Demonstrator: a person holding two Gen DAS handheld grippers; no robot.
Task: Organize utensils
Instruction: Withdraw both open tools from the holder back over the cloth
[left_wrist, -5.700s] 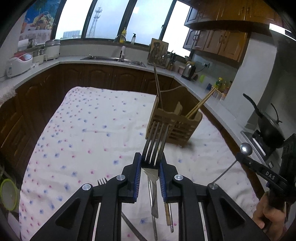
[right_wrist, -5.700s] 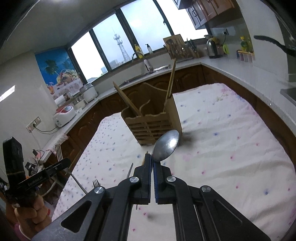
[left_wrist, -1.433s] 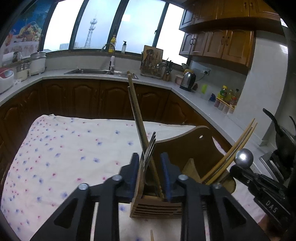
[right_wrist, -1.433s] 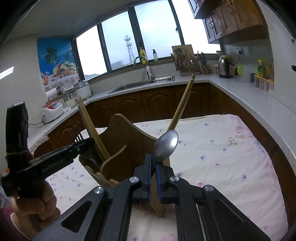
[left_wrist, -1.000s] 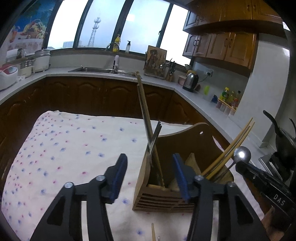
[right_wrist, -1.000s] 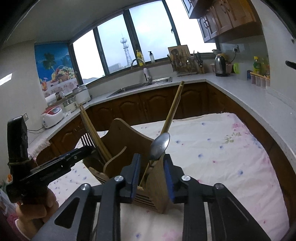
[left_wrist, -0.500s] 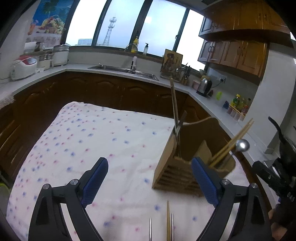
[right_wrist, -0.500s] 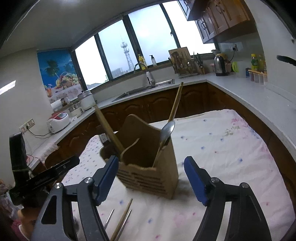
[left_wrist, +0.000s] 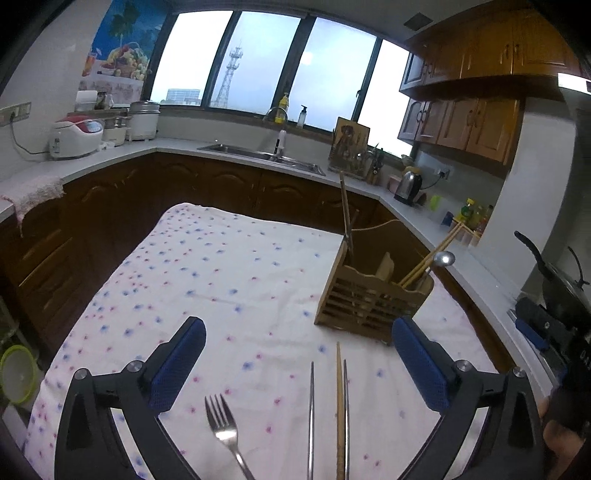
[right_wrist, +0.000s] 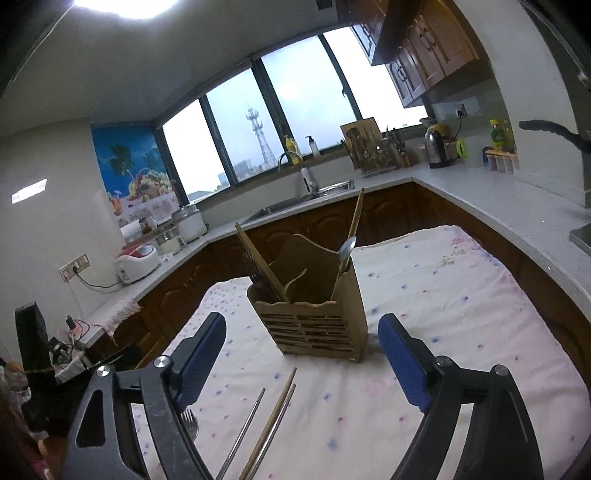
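Observation:
A slatted wooden utensil holder (left_wrist: 373, 295) (right_wrist: 314, 317) stands upright on the flowered tablecloth (left_wrist: 229, 273). In its right compartment a spoon (left_wrist: 443, 258) (right_wrist: 347, 247) leans beside wooden chopsticks. On its left side a fork (right_wrist: 253, 271) stands beside more chopsticks. My left gripper (left_wrist: 295, 332) hangs back from the holder, its jaws opening wide with nothing between them. My right gripper (right_wrist: 301, 325) is also back from the holder, jaws opening and empty. On the cloth near me lie another fork (left_wrist: 221, 417) (right_wrist: 189, 419), a wooden chopstick (left_wrist: 338, 406) (right_wrist: 273, 417) and two metal chopsticks.
Dark wooden cabinets and a pale counter (left_wrist: 110, 158) wrap around the table, with a sink (left_wrist: 262, 157), a rice cooker (left_wrist: 75, 136) and a kettle (left_wrist: 408, 184). A wok (left_wrist: 557, 284) sits at the right. A person's hand (left_wrist: 554, 435) shows at the lower right.
Both grippers opened and let go, the fork and the spoon staying in the holder. Both then drew back from the holder, bringing the loose fork and chopsticks on the cloth into view.

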